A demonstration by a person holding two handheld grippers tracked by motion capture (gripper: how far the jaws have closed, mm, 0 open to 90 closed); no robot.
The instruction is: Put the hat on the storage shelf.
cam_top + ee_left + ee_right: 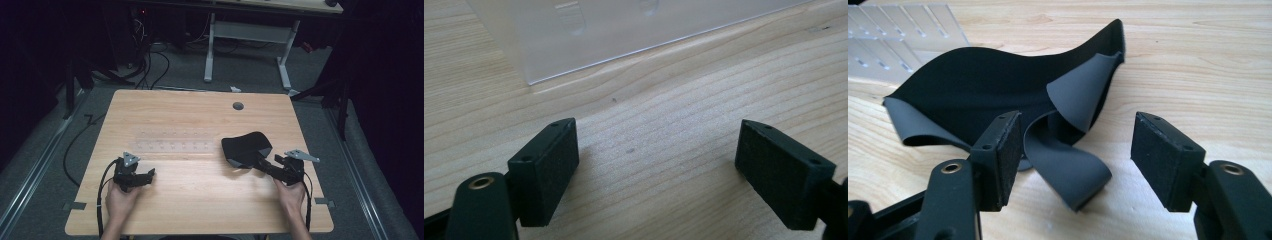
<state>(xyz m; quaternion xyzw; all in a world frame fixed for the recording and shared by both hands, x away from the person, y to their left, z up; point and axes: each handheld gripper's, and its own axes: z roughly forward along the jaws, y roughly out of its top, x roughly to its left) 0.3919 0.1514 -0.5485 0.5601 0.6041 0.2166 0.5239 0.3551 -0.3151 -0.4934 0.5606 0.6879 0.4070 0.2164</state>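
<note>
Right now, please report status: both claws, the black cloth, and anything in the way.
Left claw open, over bare wood. Right claw open, a curled flap of the black rubbery cloth piece between its jaws, not clamped. Clear plastic tray lies left of cloth, apart from both.

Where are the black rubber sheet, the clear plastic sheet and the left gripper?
black rubber sheet (978,85), right gripper view, its dark top face.
clear plastic sheet (624,35), left gripper view, near its front edge.
left gripper (151,173), high view, between its fingertips.

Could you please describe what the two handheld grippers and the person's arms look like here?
Both the left gripper and the right gripper are black, each topped by a grey three-cornered plate and trailing a black cable. Their jaws are blocky with textured pads, small screw holes and brass-ringed pivots. The forearms are bare, with no sleeves visible.
</note>
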